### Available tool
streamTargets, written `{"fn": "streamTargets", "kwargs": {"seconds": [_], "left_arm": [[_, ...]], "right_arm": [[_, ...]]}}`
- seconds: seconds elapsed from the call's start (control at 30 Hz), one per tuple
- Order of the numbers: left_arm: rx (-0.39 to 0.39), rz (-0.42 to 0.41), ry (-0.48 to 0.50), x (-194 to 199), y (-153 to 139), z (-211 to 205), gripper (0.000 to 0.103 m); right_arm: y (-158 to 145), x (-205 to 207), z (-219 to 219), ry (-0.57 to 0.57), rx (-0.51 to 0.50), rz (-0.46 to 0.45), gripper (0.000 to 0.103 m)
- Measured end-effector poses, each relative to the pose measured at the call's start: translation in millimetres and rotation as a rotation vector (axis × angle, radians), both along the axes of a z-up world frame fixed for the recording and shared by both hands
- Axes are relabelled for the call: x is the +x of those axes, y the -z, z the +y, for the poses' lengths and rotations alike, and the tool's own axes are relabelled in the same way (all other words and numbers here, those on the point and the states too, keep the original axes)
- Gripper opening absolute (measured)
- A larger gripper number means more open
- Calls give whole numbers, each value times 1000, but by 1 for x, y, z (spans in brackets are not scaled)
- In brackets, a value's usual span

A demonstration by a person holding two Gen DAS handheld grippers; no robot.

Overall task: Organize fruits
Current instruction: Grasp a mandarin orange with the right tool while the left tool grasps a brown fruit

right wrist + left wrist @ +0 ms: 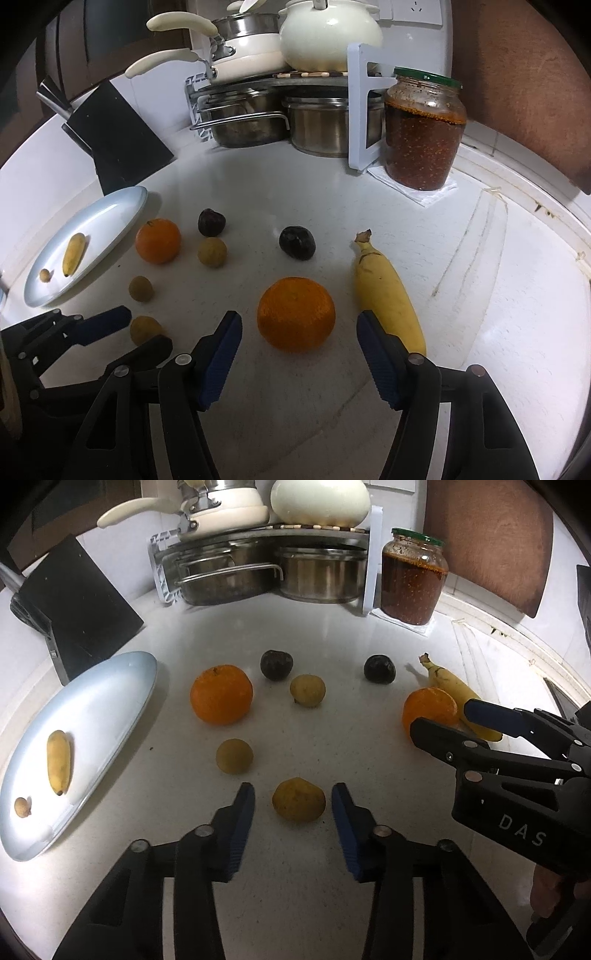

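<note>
Left claw (293,805) is down at the white table (332,635), jaws spread either side of a small yellow-brown fruit (299,799); there's a sliver of bare table on each side of it, so the pads are not pressing. Right claw (299,332) is also spread, straddling the near orange (296,314) with clear gaps both sides. Its right finger sits just beside the big banana (388,295), which lies along the orange's right flank, so that side is tight.

Open room: bare table ahead of both claws, and a wide clear stretch to the right of the banana running to the table's curved rim. On the left, the pale oval plate (110,701) lies near the table's left edge, already carrying a small banana (58,762) and a little brown fruit (22,806).

Loose fruit between: a second orange (221,694) just off the plate's rim, two dark round fruits (277,664) (379,668) farther back, and two greenish-brown ones (307,689) (234,760), the nearer one close to the left claw's left finger.

Along the back: a black knife block (81,609) behind the plate, a rack of steel pots (266,576) with cream cookware on top, and a green-lidded jar (412,579) of dark red paste.
</note>
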State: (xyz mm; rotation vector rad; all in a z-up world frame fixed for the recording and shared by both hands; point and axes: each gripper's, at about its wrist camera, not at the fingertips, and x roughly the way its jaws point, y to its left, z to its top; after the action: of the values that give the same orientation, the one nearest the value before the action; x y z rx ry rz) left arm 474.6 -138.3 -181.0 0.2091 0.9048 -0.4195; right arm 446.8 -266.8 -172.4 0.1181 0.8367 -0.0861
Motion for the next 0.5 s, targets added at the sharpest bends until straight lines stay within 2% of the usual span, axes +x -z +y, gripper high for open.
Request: {"fn": "streamTargets", "kwargs": {"seconds": [0.13,0.27,0.5], "left_arm": [[-14,18,-3,3,1,2,29],[-21,19,-5,3,1,3,29],[-22,-5,-13,1,-2,3,28]], "right_arm": [[1,4,0,-4,1,5,58],[2,7,0,-10,-5,7,48],[3,7,3,-21,-15,3,47]]}}
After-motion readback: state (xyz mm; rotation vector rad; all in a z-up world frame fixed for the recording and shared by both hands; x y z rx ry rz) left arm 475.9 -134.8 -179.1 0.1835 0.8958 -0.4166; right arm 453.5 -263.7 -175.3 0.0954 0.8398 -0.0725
